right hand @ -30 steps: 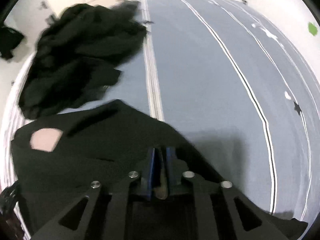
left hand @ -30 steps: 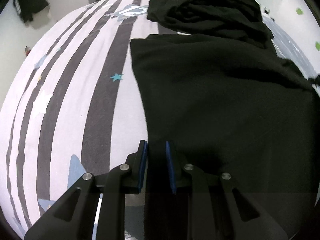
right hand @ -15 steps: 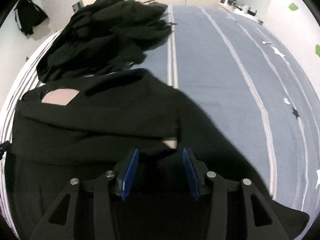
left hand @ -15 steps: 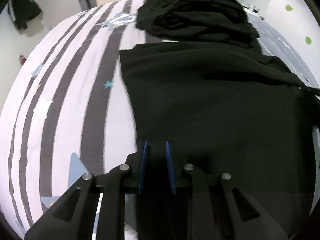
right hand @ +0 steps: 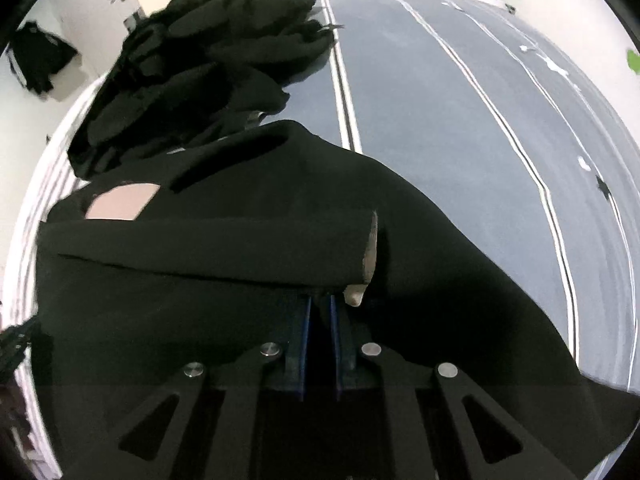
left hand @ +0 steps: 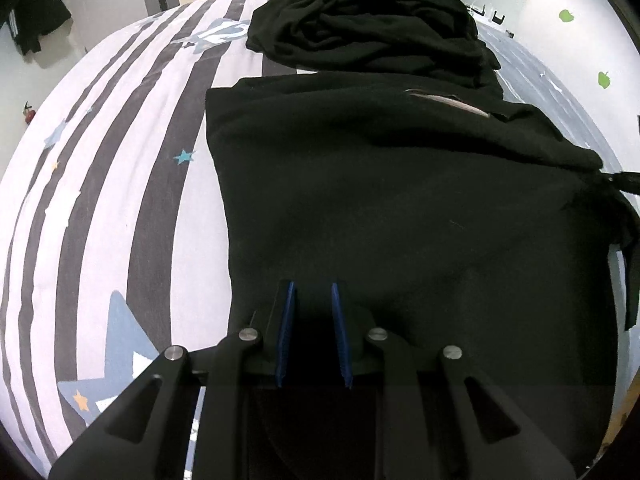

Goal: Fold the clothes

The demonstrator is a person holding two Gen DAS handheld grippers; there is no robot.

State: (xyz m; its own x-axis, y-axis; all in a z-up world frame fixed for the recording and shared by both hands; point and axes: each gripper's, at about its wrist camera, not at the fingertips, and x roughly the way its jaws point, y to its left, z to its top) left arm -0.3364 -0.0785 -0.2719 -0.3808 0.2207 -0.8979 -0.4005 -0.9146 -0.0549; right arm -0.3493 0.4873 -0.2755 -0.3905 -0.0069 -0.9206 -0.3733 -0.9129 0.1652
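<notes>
A black garment [left hand: 400, 208] lies spread flat on the bed. It has a pale neck label [left hand: 448, 101]. My left gripper [left hand: 313, 292] sits over its near left part, jaws a little apart with dark cloth between the blue pads; grip unclear. In the right wrist view the same garment [right hand: 224, 280] shows its label [right hand: 120, 206], and a folded sleeve [right hand: 240, 248] lies across it with a pale cuff lining [right hand: 370, 252]. My right gripper [right hand: 320, 304] is shut on the sleeve's edge near that cuff.
A heap of black clothes [left hand: 372, 24] lies at the far end of the bed, also in the right wrist view [right hand: 200, 68]. The bedsheet is striped white and grey [left hand: 120, 160] on the left, blue-grey [right hand: 460, 140] on the right. A dark garment [left hand: 36, 20] hangs on the wall.
My right gripper opened half a second ago and has now closed on the sleeve, which lies folded across the garment. The left gripper has drifted slightly; its jaws are unchanged.
</notes>
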